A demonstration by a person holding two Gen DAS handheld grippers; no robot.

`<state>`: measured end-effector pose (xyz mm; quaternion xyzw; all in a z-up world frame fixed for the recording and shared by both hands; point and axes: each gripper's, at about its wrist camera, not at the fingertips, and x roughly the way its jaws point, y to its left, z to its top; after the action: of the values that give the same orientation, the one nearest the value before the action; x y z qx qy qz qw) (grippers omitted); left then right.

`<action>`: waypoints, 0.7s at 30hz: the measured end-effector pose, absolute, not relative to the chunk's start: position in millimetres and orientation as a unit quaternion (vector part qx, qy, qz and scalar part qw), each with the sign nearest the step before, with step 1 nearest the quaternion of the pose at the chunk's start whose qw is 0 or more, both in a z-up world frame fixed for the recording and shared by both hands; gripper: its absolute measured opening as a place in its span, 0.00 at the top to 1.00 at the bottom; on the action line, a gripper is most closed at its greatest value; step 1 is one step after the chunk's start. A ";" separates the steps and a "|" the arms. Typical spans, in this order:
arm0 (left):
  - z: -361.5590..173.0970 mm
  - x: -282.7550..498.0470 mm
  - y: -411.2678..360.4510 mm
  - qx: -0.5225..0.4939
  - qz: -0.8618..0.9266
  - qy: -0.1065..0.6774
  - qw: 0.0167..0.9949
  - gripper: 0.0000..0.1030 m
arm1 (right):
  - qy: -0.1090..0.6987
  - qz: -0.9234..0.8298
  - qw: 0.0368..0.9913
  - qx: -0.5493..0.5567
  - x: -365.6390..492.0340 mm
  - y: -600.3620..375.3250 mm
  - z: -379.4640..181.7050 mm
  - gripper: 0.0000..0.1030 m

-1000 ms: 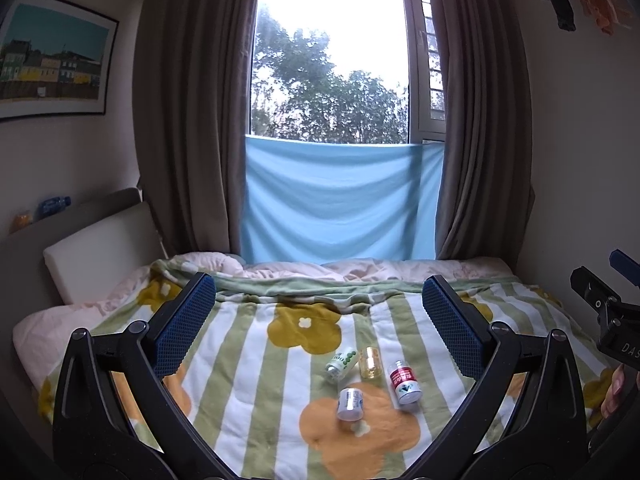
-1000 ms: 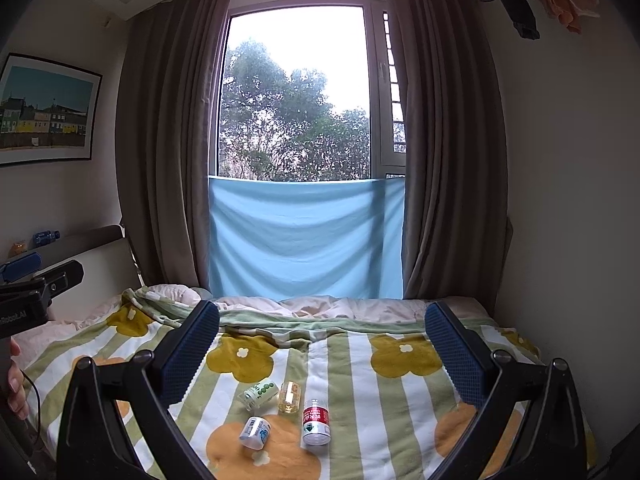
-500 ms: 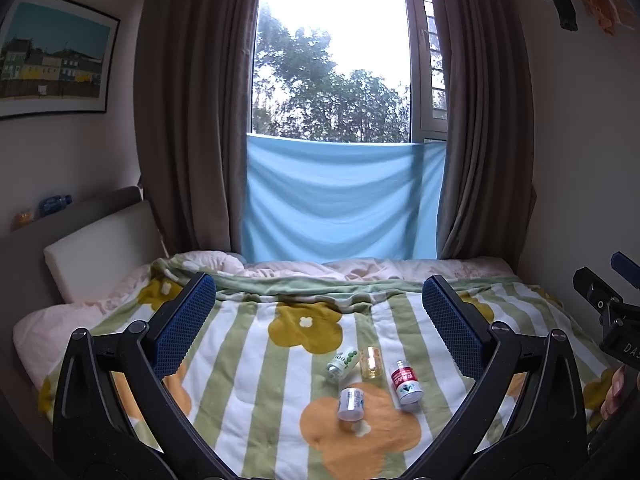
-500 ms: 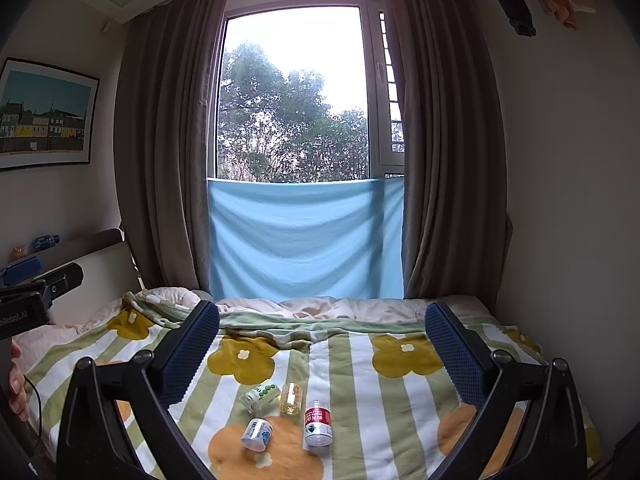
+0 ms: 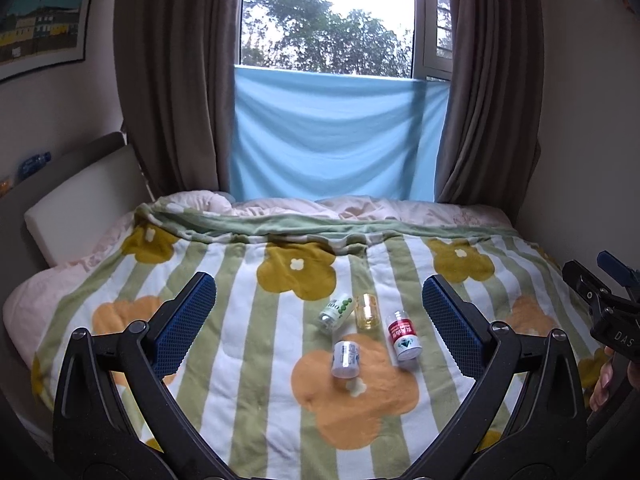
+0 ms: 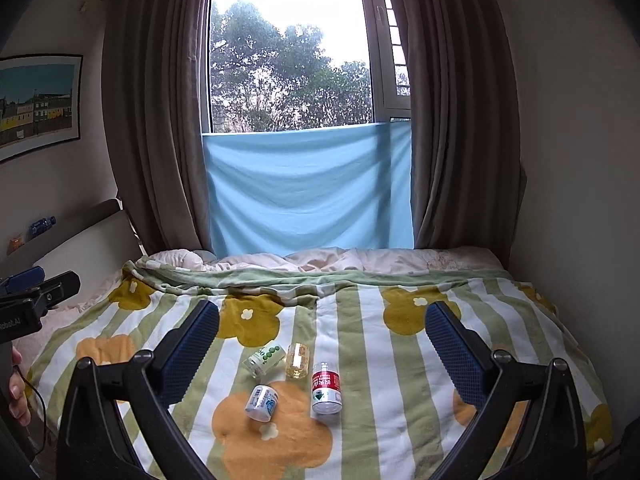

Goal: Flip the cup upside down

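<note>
Left wrist view: both grippers gape wide above the bed, holding nothing.
Clear yellowish cup stands on striped blanket, 12 o'clock of 3 small bottles; left gripper, right gripper.

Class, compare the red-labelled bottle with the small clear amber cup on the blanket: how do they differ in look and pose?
The red-labelled bottle is opaque white with a red and green label; the amber cup is see-through and yellowish, with no label. The bottle looks longer than the cup. The bottle lies nearer the camera, the cup just behind it. Both rest on the striped flower blanket, and neither gripper holds them.
</note>
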<state>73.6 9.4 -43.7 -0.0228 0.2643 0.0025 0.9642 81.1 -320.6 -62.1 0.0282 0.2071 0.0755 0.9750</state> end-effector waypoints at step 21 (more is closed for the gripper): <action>-344.0 280.1 -14.3 -0.023 -0.040 0.548 0.835 0.00 | 0.501 0.110 0.856 0.063 320.3 -302.6 -337.9 0.00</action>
<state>280.1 -14.3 -344.0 -0.0230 0.5478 -0.0396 0.8353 320.3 -302.6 -337.9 0.0632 0.5006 0.1101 0.8563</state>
